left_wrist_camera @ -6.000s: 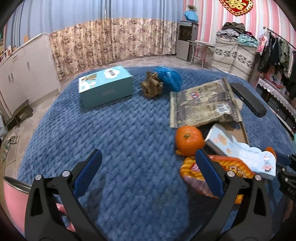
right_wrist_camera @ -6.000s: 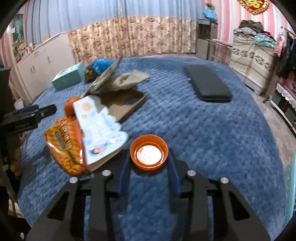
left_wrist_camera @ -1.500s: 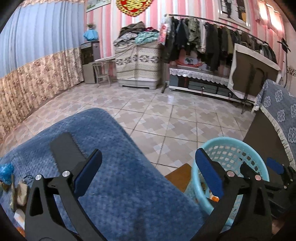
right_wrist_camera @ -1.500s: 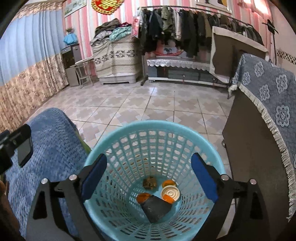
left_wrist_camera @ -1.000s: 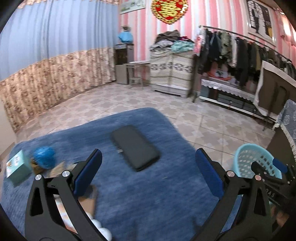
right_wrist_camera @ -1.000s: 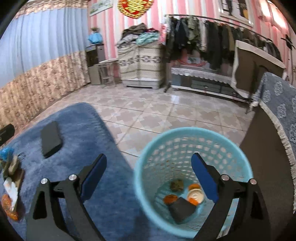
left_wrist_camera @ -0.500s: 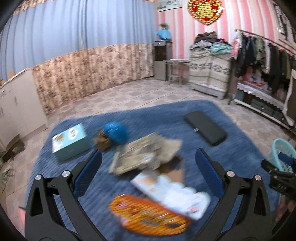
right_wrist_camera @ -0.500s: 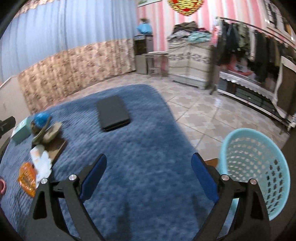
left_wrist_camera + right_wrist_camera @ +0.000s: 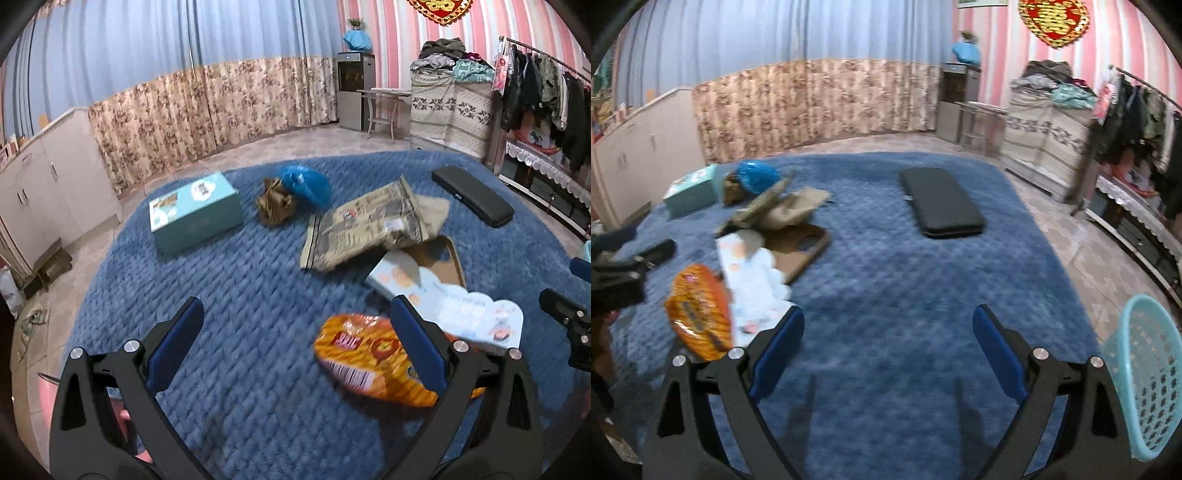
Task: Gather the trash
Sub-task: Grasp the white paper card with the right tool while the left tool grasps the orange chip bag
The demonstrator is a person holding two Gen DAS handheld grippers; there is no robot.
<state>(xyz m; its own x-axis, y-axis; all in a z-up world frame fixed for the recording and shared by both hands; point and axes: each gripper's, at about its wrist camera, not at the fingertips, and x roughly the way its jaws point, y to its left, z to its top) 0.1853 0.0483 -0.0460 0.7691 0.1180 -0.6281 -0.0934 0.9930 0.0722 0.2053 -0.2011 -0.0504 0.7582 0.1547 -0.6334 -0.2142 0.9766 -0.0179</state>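
Trash lies on a blue quilted bed cover point(image 9: 258, 280). An orange snack bag point(image 9: 373, 362) lies just ahead of my open, empty left gripper point(image 9: 295, 325), by its right finger. A white printed carton point(image 9: 443, 299), a brown cardboard piece point(image 9: 439, 254), a tan printed bag point(image 9: 369, 225), a crumpled brown wad point(image 9: 275, 203) and a blue plastic bag point(image 9: 304, 184) lie beyond. My right gripper point(image 9: 888, 328) is open and empty over bare cover; the snack bag point(image 9: 700, 310) lies to its left. The turquoise trash basket point(image 9: 1148, 373) stands at the right edge.
A teal box point(image 9: 195, 212) sits at the far left of the cover. A black flat case point(image 9: 471, 201) lies at the far right; it also shows in the right wrist view point(image 9: 940, 201). White cabinets point(image 9: 44, 177) stand left; a clothes rack point(image 9: 546, 85) stands right.
Both views have swung from the basket back over the bed. The trash pile now sits closer in the left view. The basket has slid to the right edge of the right view.
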